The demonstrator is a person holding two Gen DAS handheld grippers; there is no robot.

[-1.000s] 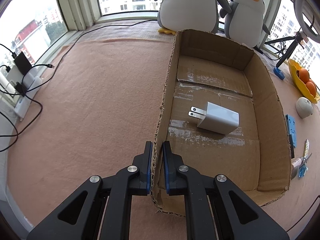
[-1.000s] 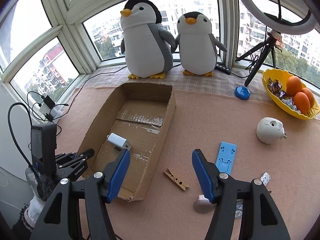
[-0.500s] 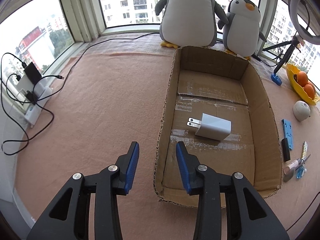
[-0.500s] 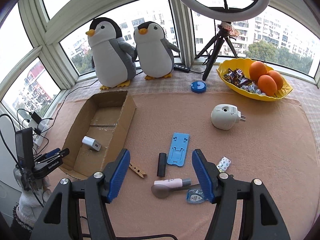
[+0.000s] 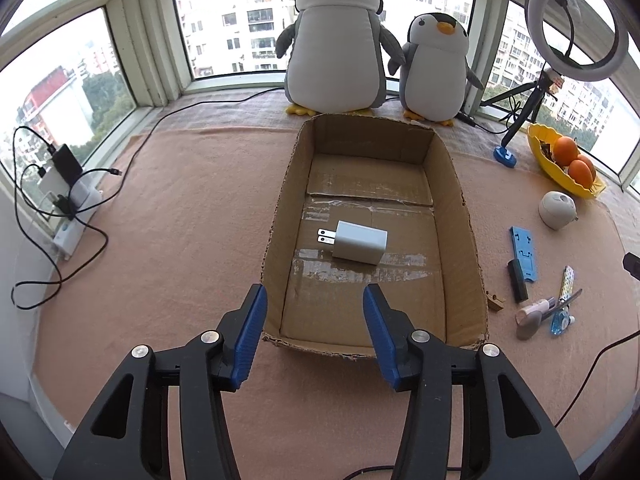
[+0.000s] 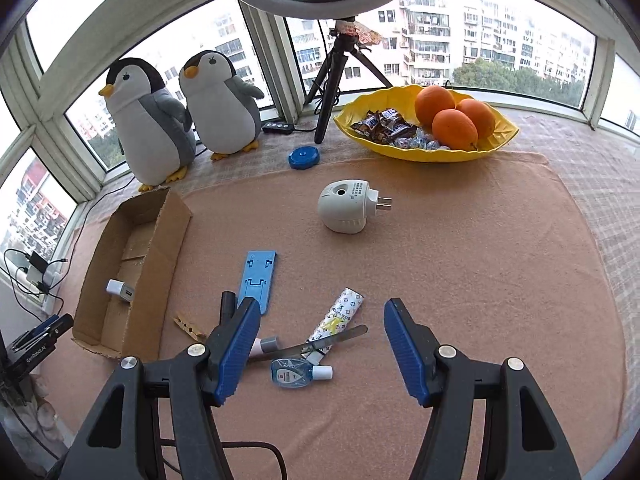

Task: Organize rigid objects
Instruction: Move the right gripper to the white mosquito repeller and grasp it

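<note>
**Both claws empty, charger lying in the box**

The left claw [image 5: 312,332] hung above the near end of the cardboard box [image 5: 276,216], its jaws just having opened, nothing between them. The white charger [image 5: 360,242] lay flat on the box floor. The right claw [image 6: 320,344] stood apart and empty over a small clutter on the pink surface [image 6: 480,280]: a little bottle [image 6: 296,374], a patterned tube [image 6: 340,316], a blue stand [image 6: 258,276], a clothespin [image 6: 190,326]. Farther off sat a round white plug [image 6: 346,208], then the yellow fruit dish [image 6: 424,148].
</note>
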